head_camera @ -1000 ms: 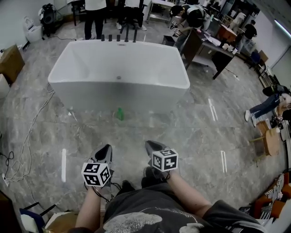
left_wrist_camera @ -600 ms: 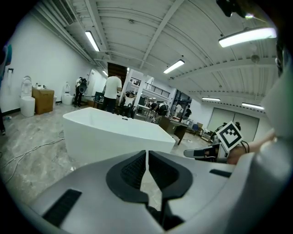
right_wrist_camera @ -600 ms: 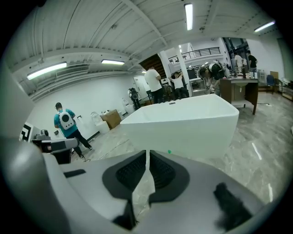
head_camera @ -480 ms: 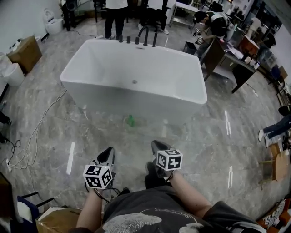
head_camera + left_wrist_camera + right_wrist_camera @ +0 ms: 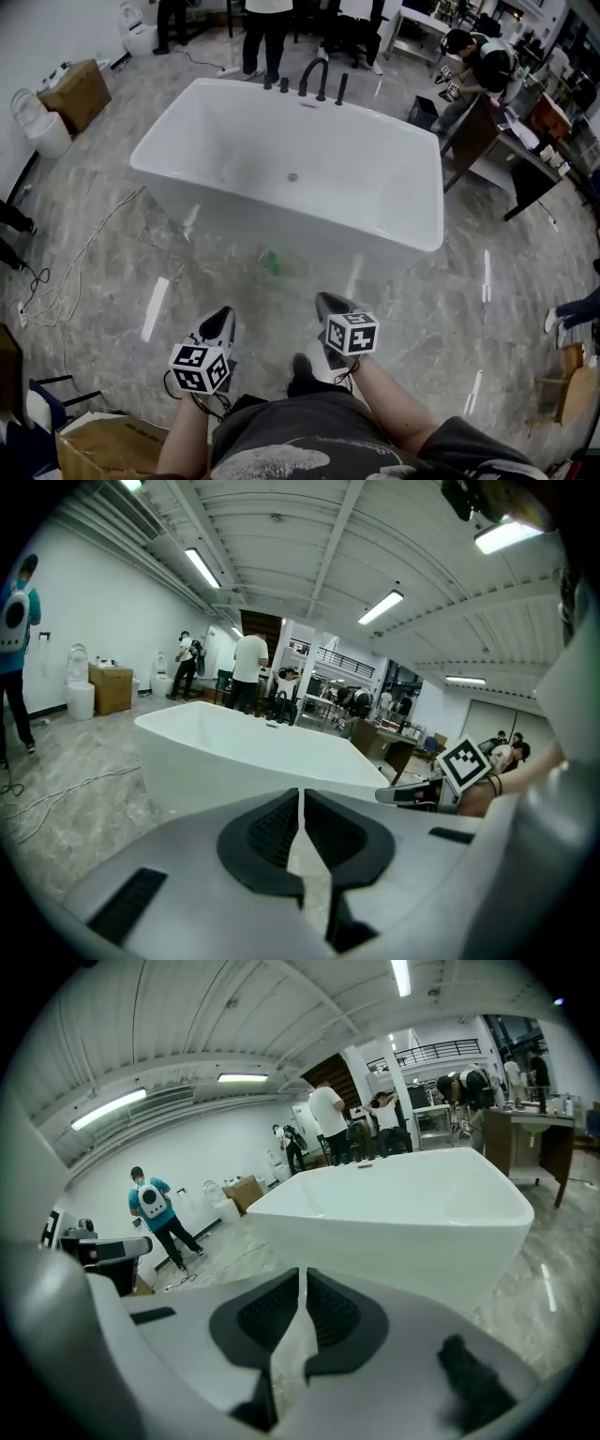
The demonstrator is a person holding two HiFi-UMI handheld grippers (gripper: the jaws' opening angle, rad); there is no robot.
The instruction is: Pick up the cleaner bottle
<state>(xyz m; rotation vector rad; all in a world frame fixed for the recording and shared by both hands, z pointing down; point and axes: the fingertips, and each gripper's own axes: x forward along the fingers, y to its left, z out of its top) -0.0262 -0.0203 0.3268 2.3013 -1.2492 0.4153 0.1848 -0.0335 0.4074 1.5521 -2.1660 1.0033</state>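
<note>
The cleaner bottle (image 5: 273, 262) is small and green, and it stands on the marble floor against the near wall of a white bathtub (image 5: 202, 202). Both grippers are held low in front of me, short of the bottle. My left gripper (image 5: 218, 322) is below and left of it, my right gripper (image 5: 327, 304) below and right. In the left gripper view the jaws (image 5: 300, 797) are shut with nothing between them, and the tub (image 5: 234, 752) fills the space ahead. The right gripper view shows its jaws (image 5: 302, 1277) shut and empty too. The bottle is hidden in both gripper views.
Black taps (image 5: 315, 77) stand on the tub's far rim. A cardboard box (image 5: 73, 94) and a white bin (image 5: 42, 133) sit at the left, with cables (image 5: 66, 281) trailing over the floor. Desks (image 5: 511, 155) and several people stand behind and to the right.
I have walked closer to the tub, so it and the green bottle sit larger and lower in the head view. Both grippers came forward with me and stayed shut.
</note>
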